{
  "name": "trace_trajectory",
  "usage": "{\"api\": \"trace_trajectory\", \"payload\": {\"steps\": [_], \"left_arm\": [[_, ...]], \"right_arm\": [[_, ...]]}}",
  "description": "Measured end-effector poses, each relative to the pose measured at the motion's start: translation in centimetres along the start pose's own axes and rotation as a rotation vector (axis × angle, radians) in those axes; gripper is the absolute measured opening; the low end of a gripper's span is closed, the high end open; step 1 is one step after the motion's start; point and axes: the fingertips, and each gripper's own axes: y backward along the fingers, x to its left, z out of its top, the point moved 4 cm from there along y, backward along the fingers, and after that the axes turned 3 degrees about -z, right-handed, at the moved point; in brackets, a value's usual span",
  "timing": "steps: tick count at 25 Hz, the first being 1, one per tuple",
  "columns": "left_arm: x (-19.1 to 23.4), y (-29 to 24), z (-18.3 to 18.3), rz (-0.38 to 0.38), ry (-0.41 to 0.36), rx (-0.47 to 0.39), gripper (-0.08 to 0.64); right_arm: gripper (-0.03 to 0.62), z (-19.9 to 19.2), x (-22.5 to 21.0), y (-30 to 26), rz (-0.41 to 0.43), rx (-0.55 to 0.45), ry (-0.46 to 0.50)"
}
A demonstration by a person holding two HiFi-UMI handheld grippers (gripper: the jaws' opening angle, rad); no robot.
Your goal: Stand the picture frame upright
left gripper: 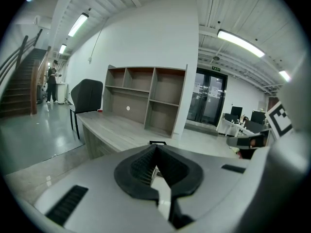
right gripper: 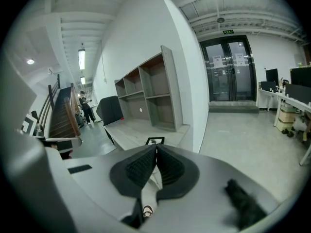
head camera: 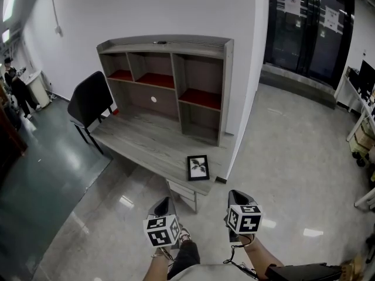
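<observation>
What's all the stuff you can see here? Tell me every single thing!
desk: one, grey wood, against the white wall
shelf unit: one, grey with red shelf boards, standing at the back of the desk
picture frame: one, black, lying flat near the front right corner of the desk
chair: one, black, at the desk's left end
glass doors: one set, dark, far right behind the wall
person: one, in dark clothes, far off on the left
left gripper: one, grey with a black-and-white cube, low in the head view, jaws shut, empty
right gripper: one, grey with the same cube, beside the left one, jaws shut, empty
</observation>
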Motion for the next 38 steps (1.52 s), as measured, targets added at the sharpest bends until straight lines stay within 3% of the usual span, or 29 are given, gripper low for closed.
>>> {"api": "trace_trajectory", "payload": {"steps": [31, 38], "left_arm": [[9.7, -20.5, 12.0, -0.099, -0.039, 0.034, 0.012], [11.1, -24.5, 14.1, -0.142, -0.065, 0.043, 0.012]], "right_arm": [[0.031, 12.5, 2.3, -19.8, -0.093, -0.023, -0.049], [0.032, 13.8, 2.6, -22.5, -0.134, -0.016, -0.071]]}}
